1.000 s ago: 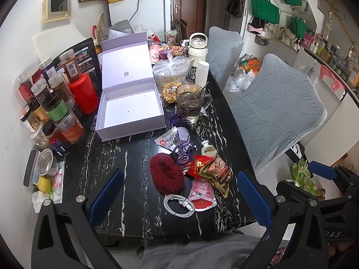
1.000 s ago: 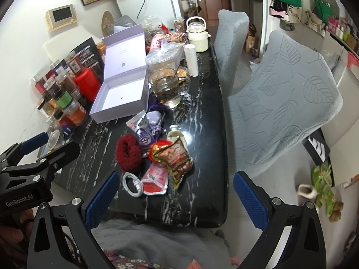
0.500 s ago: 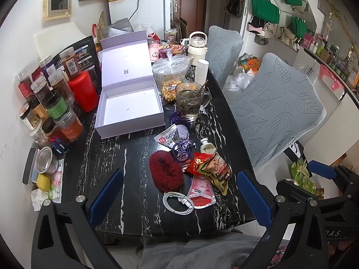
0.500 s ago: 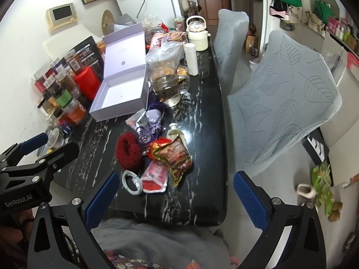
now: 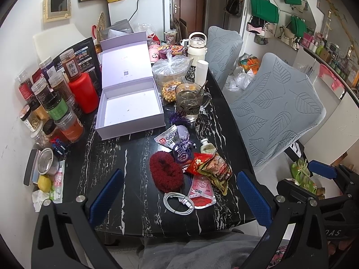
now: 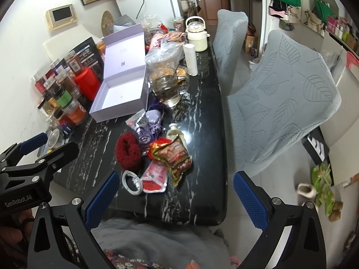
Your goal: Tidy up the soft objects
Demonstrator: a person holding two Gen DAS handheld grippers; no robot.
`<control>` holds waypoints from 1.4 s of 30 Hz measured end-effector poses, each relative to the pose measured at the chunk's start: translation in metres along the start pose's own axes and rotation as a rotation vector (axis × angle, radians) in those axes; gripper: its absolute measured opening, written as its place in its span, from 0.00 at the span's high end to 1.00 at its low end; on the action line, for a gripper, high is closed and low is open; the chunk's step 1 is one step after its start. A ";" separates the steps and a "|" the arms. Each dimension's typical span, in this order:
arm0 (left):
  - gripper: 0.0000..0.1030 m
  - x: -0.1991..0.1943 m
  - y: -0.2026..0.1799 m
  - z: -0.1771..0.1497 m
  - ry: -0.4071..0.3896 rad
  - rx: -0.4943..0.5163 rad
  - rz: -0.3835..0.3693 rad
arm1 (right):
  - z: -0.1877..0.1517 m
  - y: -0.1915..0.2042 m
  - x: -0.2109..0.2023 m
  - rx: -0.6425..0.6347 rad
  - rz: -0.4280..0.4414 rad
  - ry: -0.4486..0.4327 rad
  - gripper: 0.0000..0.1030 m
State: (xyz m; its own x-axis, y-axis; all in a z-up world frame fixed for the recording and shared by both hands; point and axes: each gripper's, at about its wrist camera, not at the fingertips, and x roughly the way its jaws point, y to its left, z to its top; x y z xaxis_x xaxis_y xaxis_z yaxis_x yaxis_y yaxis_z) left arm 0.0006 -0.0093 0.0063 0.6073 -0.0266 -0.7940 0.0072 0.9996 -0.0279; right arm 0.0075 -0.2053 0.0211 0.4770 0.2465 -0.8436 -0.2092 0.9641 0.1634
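Observation:
A fluffy dark red soft piece (image 5: pixel 166 172) (image 6: pixel 128 150) lies near the front of the black marble table (image 5: pixel 116 157). Just behind it are a purple charm pouch (image 5: pixel 181 152) (image 6: pixel 144 136) and a lilac sachet (image 5: pixel 182 132) (image 6: pixel 152 121). An open lavender box (image 5: pixel 130 109) (image 6: pixel 121 98), with nothing inside, stands further back on the left. My left gripper (image 5: pixel 178 196) (image 6: pixel 44 148) hovers open over the table's front edge, short of the red piece. My right gripper (image 6: pixel 176 199) (image 5: pixel 309 179) is open too, beside it on the right.
Snack packets (image 5: pixel 215 170), a red-pink pouch (image 5: pixel 200 192), a coiled white cable (image 5: pixel 178 202) and a small bottle (image 5: pixel 207 145) crowd the soft items. A glass mug (image 5: pixel 190 100), bagged food and several jars (image 5: pixel 56 103) stand behind and left. Two grey-covered chairs (image 5: pixel 276 112) line the right side.
Both views shift only slightly. Nothing on the table has moved, and both grippers stay open with nothing held.

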 end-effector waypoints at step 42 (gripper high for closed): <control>0.00 0.104 0.040 -0.002 0.197 -0.017 -0.026 | 0.005 0.012 0.071 -0.018 0.031 0.083 0.00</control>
State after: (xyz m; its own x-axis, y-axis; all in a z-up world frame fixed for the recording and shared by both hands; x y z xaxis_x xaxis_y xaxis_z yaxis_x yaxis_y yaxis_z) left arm 0.0622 0.0274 -0.0783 0.4395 -0.0558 -0.8965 0.0062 0.9982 -0.0590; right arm 0.0430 -0.1757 -0.0346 0.3980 0.2660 -0.8780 -0.2380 0.9542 0.1812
